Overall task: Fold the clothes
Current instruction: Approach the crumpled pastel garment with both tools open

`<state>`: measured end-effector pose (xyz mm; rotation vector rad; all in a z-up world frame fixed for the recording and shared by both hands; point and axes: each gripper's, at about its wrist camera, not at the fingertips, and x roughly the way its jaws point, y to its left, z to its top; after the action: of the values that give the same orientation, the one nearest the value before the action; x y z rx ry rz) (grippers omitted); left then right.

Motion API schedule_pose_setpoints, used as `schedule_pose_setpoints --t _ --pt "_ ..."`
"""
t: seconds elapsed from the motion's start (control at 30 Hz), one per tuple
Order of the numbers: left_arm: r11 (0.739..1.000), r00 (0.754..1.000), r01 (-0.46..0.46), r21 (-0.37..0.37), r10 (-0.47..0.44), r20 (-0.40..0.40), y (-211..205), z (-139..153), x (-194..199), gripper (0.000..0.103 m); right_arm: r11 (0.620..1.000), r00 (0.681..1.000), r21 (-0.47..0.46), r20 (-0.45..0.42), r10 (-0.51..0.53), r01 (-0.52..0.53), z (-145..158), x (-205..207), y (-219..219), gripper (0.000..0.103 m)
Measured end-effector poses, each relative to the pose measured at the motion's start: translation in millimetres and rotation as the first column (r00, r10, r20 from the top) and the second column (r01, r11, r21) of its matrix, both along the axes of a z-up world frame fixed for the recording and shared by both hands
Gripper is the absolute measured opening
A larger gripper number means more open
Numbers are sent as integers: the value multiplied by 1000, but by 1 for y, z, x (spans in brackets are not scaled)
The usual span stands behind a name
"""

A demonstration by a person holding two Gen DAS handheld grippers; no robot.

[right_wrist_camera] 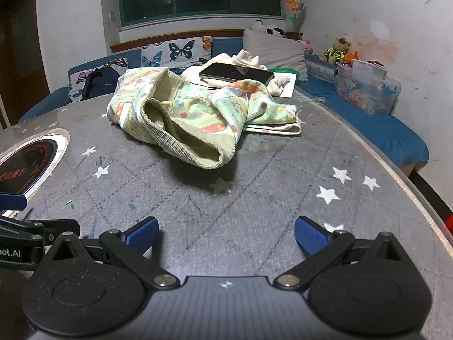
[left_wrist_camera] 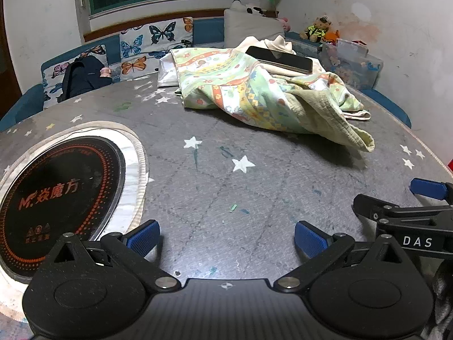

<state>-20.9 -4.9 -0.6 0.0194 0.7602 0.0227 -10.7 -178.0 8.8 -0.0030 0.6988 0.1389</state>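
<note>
Garment (right_wrist_camera: 181, 113) crumpled on bench (right_wrist_camera: 254, 198), shape unclear, phone (right_wrist_camera: 236, 73) behind; left tool (left_wrist_camera: 226, 239), right tool (right_wrist_camera: 226, 238) spread wide, empty.

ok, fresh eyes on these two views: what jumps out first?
The crumpled patterned garment heaped mid-table, ribbed hem toward the cameras, with a dark phone on the cream cloth behind it. Next, the round black cooktop set into the table at left. Both grippers, left and right, are open and empty, short of the garment.
</note>
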Motion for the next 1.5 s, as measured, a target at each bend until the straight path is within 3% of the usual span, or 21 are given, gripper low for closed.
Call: schedule_pose_setpoints --t 0.07,0.13,0.43,1.5 --pt "1000 1000 -7 6 7 7 -1 0 -14 103 1000 1000 4 1 -4 4 1 -2 1 103" --pt "1000 1000 -5 3 5 -13 2 8 6 103 1000 1000 5 1 -1 1 1 -4 1 103" --pt "1000 1000 11 7 -11 -18 3 23 7 103 1000 1000 19 -11 3 -3 4 -7 3 103" --pt "999 999 35 17 -35 -26 1 39 19 103 999 1000 38 8 6 -6 17 -3 3 103"
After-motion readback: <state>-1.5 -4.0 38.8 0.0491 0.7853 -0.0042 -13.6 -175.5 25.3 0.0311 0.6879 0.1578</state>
